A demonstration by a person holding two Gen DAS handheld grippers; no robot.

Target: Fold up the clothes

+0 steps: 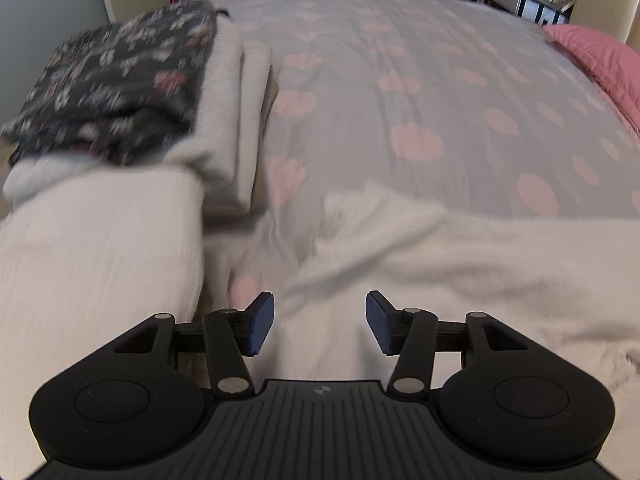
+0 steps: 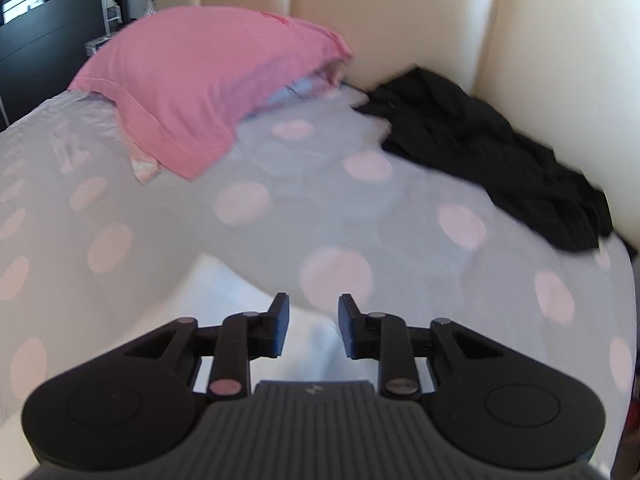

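Hovering open: left gripper (image 1: 320, 326) over white garment (image 1: 440, 264); no legible writing.

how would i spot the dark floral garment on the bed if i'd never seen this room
Start at the wide bed with the grey cover dotted in pink, then look to its left edge in the left wrist view, where a stack of folded pale clothes sits. The folded black fabric with a small white and pink floral print lies on top of it, the only dark, patterned piece in that pile.
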